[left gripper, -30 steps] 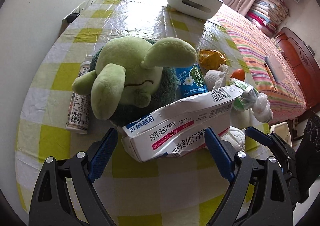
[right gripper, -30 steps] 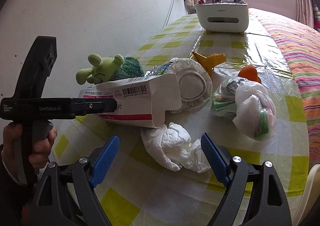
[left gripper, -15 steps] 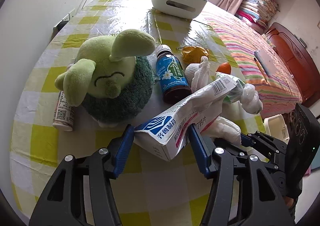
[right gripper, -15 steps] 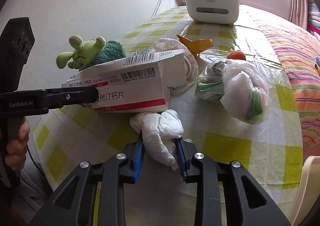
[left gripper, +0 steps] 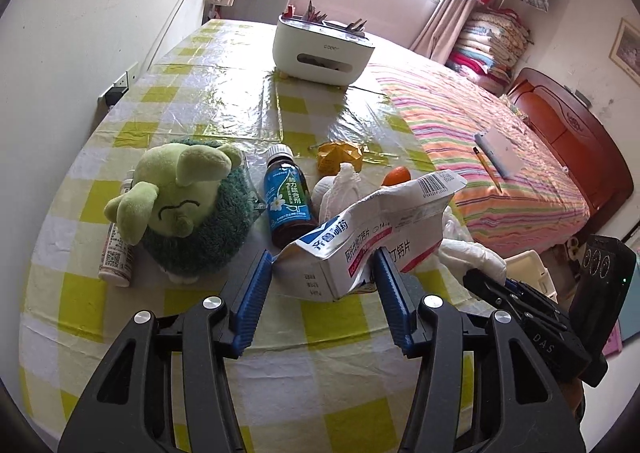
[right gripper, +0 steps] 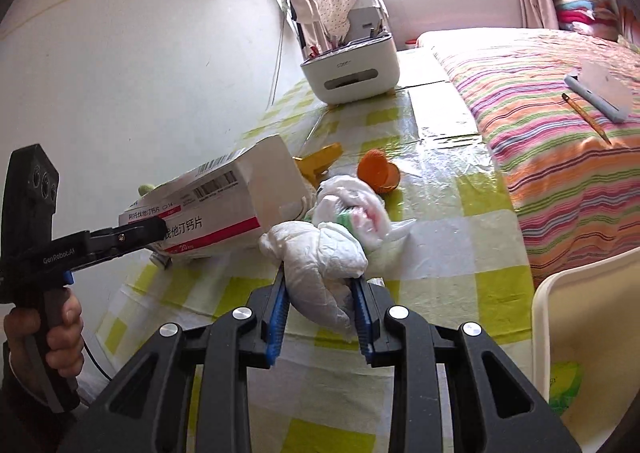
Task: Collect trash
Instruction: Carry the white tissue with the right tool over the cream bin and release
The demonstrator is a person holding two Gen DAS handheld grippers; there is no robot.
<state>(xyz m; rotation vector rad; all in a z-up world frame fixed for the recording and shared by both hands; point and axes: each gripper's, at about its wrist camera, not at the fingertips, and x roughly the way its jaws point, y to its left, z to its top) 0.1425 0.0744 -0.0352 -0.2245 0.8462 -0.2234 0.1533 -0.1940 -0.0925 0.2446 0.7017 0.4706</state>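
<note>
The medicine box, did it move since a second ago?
Yes. The medicine box, pinched in the left hand-held gripper, has tilted up and shifted right, away from the green plush toy, uncovering the blue bottle.

On the table (left gripper: 192,305), a plush toy (left gripper: 180,209) is placed at the left, with a small bottle (left gripper: 116,257) lying just beside it on its left and a syrup bottle (left gripper: 289,201) on its right. Behind these, a tissue box (left gripper: 320,53) is set far back. A medicine carton (left gripper: 360,241) is held between the left gripper (left gripper: 324,289) pads, above the table. To its right, a crumpled tissue (right gripper: 320,265) is clamped in the right gripper (right gripper: 320,313); a tied plastic bag (right gripper: 352,209) lies behind it.
</note>
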